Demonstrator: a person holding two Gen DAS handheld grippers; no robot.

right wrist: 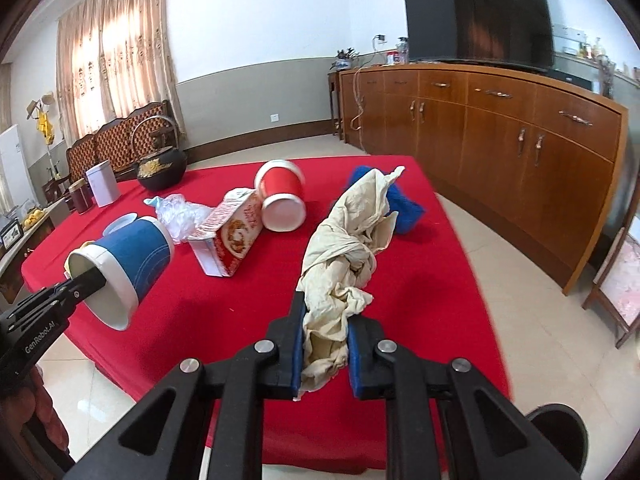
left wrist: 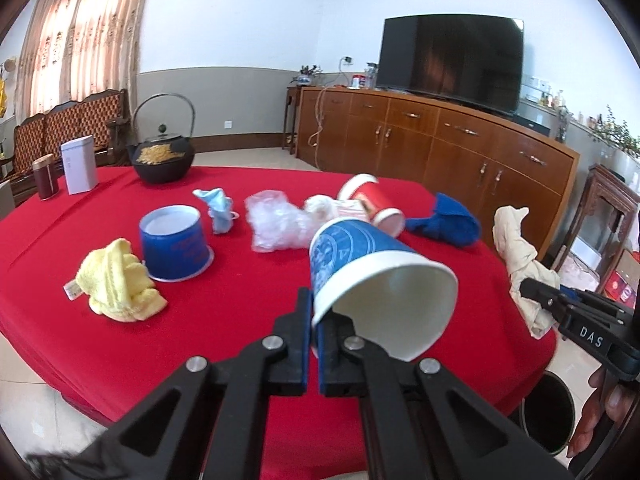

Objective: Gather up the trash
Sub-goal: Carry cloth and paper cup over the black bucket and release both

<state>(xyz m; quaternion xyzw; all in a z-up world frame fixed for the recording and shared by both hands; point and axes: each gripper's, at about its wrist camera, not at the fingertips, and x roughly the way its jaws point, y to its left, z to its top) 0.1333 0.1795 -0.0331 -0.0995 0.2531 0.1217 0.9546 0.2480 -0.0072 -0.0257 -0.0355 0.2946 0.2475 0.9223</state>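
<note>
1. Your left gripper [left wrist: 314, 320] pinches the rim of a blue paper cup [left wrist: 376, 276], one jaw inside the mouth and one outside, pads pressed tight on the thin wall; the cup hangs tilted above the near edge of the red table [left wrist: 224, 320], mouth toward you

2. Your right gripper [right wrist: 324, 344] clamps a crumpled cream cloth [right wrist: 344, 256], a thick wad squeezed between the blue pads [right wrist: 297, 344], the rest trailing forward over the tablecloth

3. A dark bin [left wrist: 548, 416] shows low at the right, beside the table and below both loads; judged from here, it is where both pieces should go

4. Carry the cup over the bin's mouth before you let go, and keep the pinch firm: a rim grip on soft paper looks liable to swivel or slip

5. Lift the cloth high enough that its loose tail clears the table edge and does not drag the red-and-white carton [right wrist: 232, 236] or the blue rag [right wrist: 404, 204] along

6. Bring one hand over the bin at a time, since the two grippers are close and the opening looks narrow

7. Still lying on the table: a second blue cup [left wrist: 174, 246] upside down, a red cup [left wrist: 372, 204] on its side, clear plastic wrap [left wrist: 274, 224], a pale blue scrap [left wrist: 218, 208] and a yellow cloth [left wrist: 120, 282]
</note>
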